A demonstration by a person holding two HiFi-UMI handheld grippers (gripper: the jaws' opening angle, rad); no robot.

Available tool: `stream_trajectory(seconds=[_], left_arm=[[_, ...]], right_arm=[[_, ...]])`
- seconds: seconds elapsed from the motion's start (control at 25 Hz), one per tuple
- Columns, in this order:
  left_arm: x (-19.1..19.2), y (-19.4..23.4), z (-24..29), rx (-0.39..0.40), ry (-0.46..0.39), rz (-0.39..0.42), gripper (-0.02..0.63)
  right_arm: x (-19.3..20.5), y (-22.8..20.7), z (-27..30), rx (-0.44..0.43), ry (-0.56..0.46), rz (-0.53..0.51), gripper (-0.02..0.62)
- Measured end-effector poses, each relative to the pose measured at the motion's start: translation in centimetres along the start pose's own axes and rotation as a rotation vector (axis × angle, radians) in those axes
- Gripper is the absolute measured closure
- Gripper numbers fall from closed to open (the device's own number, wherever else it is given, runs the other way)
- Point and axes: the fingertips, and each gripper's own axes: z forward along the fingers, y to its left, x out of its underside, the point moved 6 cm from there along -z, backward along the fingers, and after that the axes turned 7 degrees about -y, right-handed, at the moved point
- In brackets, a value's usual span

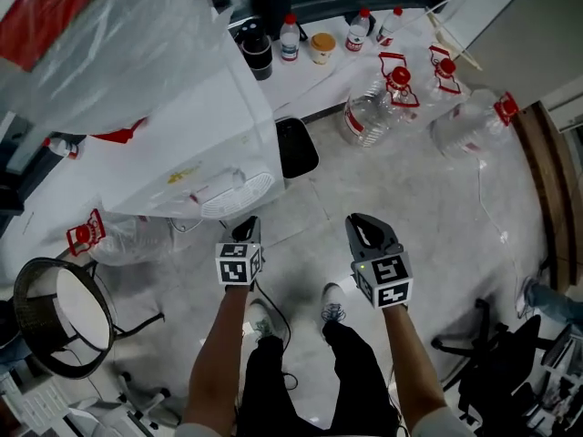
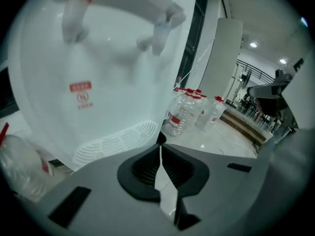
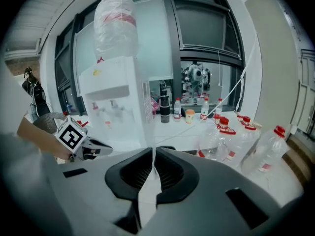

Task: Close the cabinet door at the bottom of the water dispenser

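From above, the white water dispenser (image 1: 209,126) stands at the left, a plastic-wrapped bottle on top and the drip grille (image 1: 239,194) at its front. The cabinet door low on it is hidden in every view. My left gripper (image 1: 248,226) hangs just in front of the grille, jaws shut on nothing. In the left gripper view its tips (image 2: 160,146) meet before the grille (image 2: 115,141) and under the taps (image 2: 160,33). My right gripper (image 1: 362,226) is held beside it to the right, also shut and empty (image 3: 153,154), facing the dispenser (image 3: 115,102).
Several big empty water jugs (image 1: 392,103) lie on the floor at the back right. Small bottles and a cup (image 1: 321,45) stand on a white ledge. A black pad (image 1: 296,146) sits beside the dispenser, a round basket (image 1: 59,312) at left, a chair base (image 1: 492,353) at right.
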Motion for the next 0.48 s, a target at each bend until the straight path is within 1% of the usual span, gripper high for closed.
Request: stream_trajectory(seconds=[0.16,0.32,0.48], left_arm=[[-5.4,-1.5,-6.4,0.023,-0.042,0.062,0.584],[-12.3,-3.0,-12.3,0.037,-0.135,0.141,0.584],[-19.2,-3.6,-18.6,0.015,-0.226,0.208,0.585]], right_arm=[[-5.9,0.8,-3.4,-0.001,-0.024,-0.047,0.568],[-12.9,1.7,-6.5,-0.013,-0.091,-0.104,0.568],[-19.7,3.4,-9.7,-0.032,-0.154,-0.161,0.568]])
